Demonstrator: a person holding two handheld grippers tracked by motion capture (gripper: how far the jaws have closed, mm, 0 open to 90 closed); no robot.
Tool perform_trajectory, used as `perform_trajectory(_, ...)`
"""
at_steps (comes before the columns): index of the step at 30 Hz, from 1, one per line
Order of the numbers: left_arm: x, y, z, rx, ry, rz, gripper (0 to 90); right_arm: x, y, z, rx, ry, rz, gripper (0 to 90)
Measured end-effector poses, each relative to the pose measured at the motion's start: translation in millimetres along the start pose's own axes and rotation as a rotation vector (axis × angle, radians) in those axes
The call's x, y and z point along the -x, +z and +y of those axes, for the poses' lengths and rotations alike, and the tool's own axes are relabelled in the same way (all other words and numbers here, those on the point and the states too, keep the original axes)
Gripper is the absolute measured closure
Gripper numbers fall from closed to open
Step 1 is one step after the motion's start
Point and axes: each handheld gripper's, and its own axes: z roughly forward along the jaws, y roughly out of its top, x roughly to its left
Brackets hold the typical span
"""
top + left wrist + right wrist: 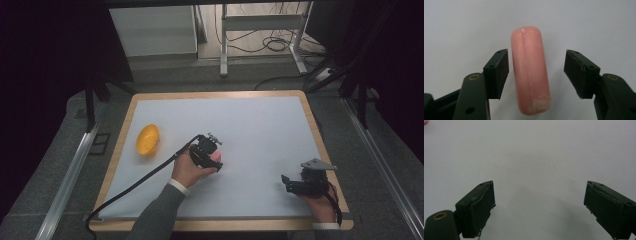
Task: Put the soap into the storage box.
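Yellow bowl [148, 139] sits at the left of the counter [260, 125], on the white sheet. Just right of it, the left tool [214, 161] hangs over mid-counter, jaws spread. A pink sausage [530, 70] lies lengthwise between them on the sheet; the left pad [499, 72] is close beside it, the right pad well clear. Far right near the front edge, the right tool [286, 183] has jaws spread wide over bare sheet.
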Motion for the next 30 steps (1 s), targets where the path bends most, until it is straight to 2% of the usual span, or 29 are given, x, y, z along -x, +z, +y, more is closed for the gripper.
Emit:
perform_trajectory(7,-2.7,7.3,0.5,-0.016,-0.007,-0.006,49.4,0.3,1.0,-0.6,-0.01,0.001,-0.009,9.6)
perform_trajectory(9,-3.8,8.6,0.7,-0.019,-0.011,-0.003,50.9,1.4,1.8,-1.3,-0.018,0.005,-0.023,9.6)
perform_trajectory(14,-4.4,14.0,0.1,-0.039,-0.02,-0.003,51.6,2.1,1.1,-1.4,-0.016,0.012,-0.019,9.6)
perform_trajectory(16,-4.8,15.7,-0.4,-0.045,-0.022,0.005,56.8,1.4,0.9,-1.0,-0.013,0.007,-0.019,9.6)
perform_trajectory(19,-5.7,16.5,-1.2,-0.044,-0.029,-0.002,59.9,1.3,1.4,-1.2,-0.016,0.006,-0.018,9.6)
perform_trajectory(30,-6.2,13.3,-2.7,-0.04,-0.019,0.002,60.4,1.9,0.5,-1.2,-0.012,0.008,-0.021,9.6)
